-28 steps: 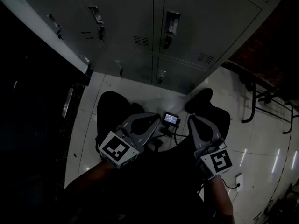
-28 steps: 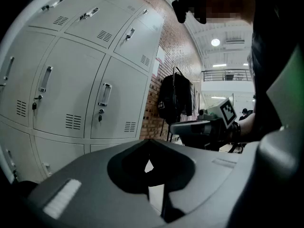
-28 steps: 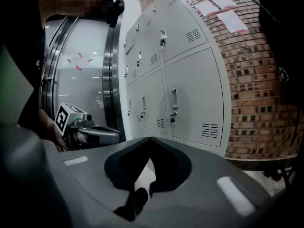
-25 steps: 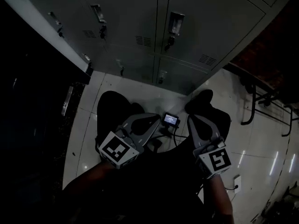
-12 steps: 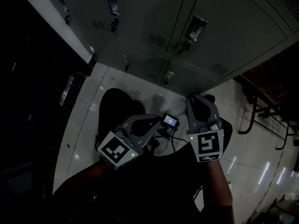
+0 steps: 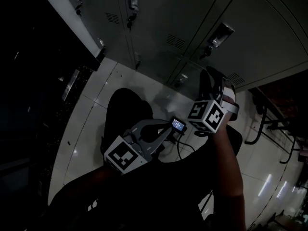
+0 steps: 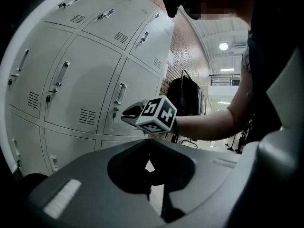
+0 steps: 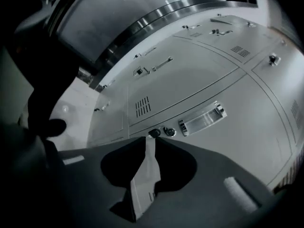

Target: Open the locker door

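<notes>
Right gripper view: the locker door (image 8: 247,141) is dead ahead and shut. Its recessed handle (image 8: 202,118) sits just up and right of the tips, and the lock (image 8: 154,133) w/ its key is right beyond them, apart as far as I can tell. In the head view this door is in the locker bank's (image 6: 159,13) upper row, toward its right end.

What's changed: a sec ago the right tongs (image 8: 151,139) hung low beside the left, jaws together. Now they're up at the door and the jaws are opening, w/ a narrow gap so far and nothing btwn them. My read: the reach is done and the approach to the grip has started, but the door hasn't moved. Whether key or handle is the target, can't say.

Pose: right forearm (image 6: 228,167) stretched fwd and up, marker cube tilted, tips aimed at the door just under the handle. Left tongs (image 7: 146,144) haven't moved. They're low over the floor (image 6: 91,124), tips together, holding nothing.
</notes>
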The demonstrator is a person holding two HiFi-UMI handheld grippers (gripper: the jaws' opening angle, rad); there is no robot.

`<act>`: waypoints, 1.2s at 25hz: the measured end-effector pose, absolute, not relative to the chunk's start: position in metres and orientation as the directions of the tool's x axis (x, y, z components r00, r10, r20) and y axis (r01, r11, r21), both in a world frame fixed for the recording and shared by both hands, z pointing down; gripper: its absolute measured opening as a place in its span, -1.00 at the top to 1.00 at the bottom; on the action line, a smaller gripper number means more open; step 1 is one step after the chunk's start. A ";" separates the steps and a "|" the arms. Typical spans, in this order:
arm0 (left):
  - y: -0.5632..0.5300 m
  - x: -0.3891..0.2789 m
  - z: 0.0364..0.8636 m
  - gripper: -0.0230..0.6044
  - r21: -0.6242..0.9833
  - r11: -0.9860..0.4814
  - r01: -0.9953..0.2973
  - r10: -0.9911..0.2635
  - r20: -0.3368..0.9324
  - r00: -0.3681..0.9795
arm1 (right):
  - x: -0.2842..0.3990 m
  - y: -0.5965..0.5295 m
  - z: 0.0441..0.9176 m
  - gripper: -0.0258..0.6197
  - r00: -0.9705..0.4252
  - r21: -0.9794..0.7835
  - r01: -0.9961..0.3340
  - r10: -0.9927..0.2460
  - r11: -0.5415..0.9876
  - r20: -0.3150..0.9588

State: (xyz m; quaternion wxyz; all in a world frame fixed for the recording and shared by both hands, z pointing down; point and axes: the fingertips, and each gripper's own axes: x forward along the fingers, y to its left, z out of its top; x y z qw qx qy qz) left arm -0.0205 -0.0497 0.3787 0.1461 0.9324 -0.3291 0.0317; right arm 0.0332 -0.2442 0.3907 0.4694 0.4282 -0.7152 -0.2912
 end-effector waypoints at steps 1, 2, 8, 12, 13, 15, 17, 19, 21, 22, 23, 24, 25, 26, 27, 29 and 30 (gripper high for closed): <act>-0.051 -0.022 0.378 0.89 0.253 -0.739 -0.624 -0.606 0.154 0.780 | 0.034 -0.252 0.391 0.72 -0.173 0.836 -0.315 -0.893 0.449 0.415; -0.052 -0.022 0.378 0.89 0.252 -0.739 -0.625 -0.607 0.153 0.780 | 0.034 -0.259 0.390 0.71 -0.158 0.850 -0.296 -0.900 0.436 0.406; -0.054 -0.026 0.377 0.89 0.251 -0.738 -0.626 -0.610 0.149 0.778 | 0.032 -0.285 0.378 0.64 -0.102 0.911 -0.201 -0.932 0.362 0.348; -0.053 -0.026 0.377 0.89 0.250 -0.739 -0.625 -0.609 0.149 0.779 | 0.030 -0.297 0.383 0.54 -0.075 0.931 -0.112 -0.937 0.348 0.341; -0.053 -0.026 0.377 0.89 0.251 -0.739 -0.625 -0.609 0.149 0.779 | 0.030 -0.299 0.385 0.54 -0.066 0.935 -0.096 -0.940 0.341 0.336; -0.053 -0.028 0.377 0.89 0.254 -0.737 -0.627 -0.611 0.147 0.778 | 0.030 -0.301 0.382 0.69 -0.055 0.947 -0.076 -0.949 0.313 0.310; -0.053 -0.029 0.377 0.89 0.255 -0.735 -0.628 -0.613 0.145 0.776 | 0.029 -0.298 0.379 0.80 -0.056 0.953 -0.073 -0.955 0.295 0.292; -0.052 -0.029 0.377 0.89 0.255 -0.733 -0.630 -0.615 0.147 0.775 | 0.029 -0.291 0.380 0.81 -0.065 0.955 -0.058 -0.956 0.290 0.286; -0.053 -0.029 0.376 0.89 0.253 -0.733 -0.632 -0.617 0.146 0.773 | 0.028 -0.280 0.379 0.81 -0.080 0.958 -0.033 -0.957 0.283 0.280; -0.053 -0.029 0.376 0.89 0.251 -0.733 -0.633 -0.617 0.146 0.773 | 0.028 -0.274 0.378 0.81 -0.090 0.960 -0.022 -0.957 0.279 0.276; -0.053 -0.029 0.375 0.89 0.250 -0.733 -0.633 -0.618 0.146 0.773 | 0.029 -0.266 0.378 0.81 -0.101 0.960 -0.013 -0.956 0.279 0.276; -0.052 -0.029 0.374 0.89 0.249 -0.733 -0.633 -0.618 0.147 0.772 | 0.029 -0.256 0.378 0.81 -0.113 0.959 -0.008 -0.954 0.282 0.279; -0.052 -0.029 0.374 0.89 0.247 -0.733 -0.634 -0.618 0.147 0.772 | 0.030 -0.246 0.378 0.81 -0.124 0.958 -0.004 -0.950 0.288 0.285; -0.051 -0.028 0.373 0.89 0.244 -0.734 -0.634 -0.618 0.147 0.772 | 0.032 -0.235 0.379 0.81 -0.133 0.955 -0.002 -0.947 0.296 0.293; -0.050 -0.027 0.373 0.89 0.240 -0.736 -0.633 -0.617 0.147 0.773 | 0.035 -0.224 0.379 0.81 -0.139 0.953 0.001 -0.943 0.304 0.301; -0.049 -0.025 0.373 0.89 0.232 -0.742 -0.629 -0.613 0.146 0.776 | 0.041 -0.203 0.380 0.81 -0.144 0.950 -0.003 -0.940 0.314 0.310; -0.048 -0.025 0.372 0.89 0.229 -0.744 -0.627 -0.611 0.145 0.778 | 0.044 -0.192 0.380 0.81 -0.145 0.949 -0.010 -0.939 0.315 0.310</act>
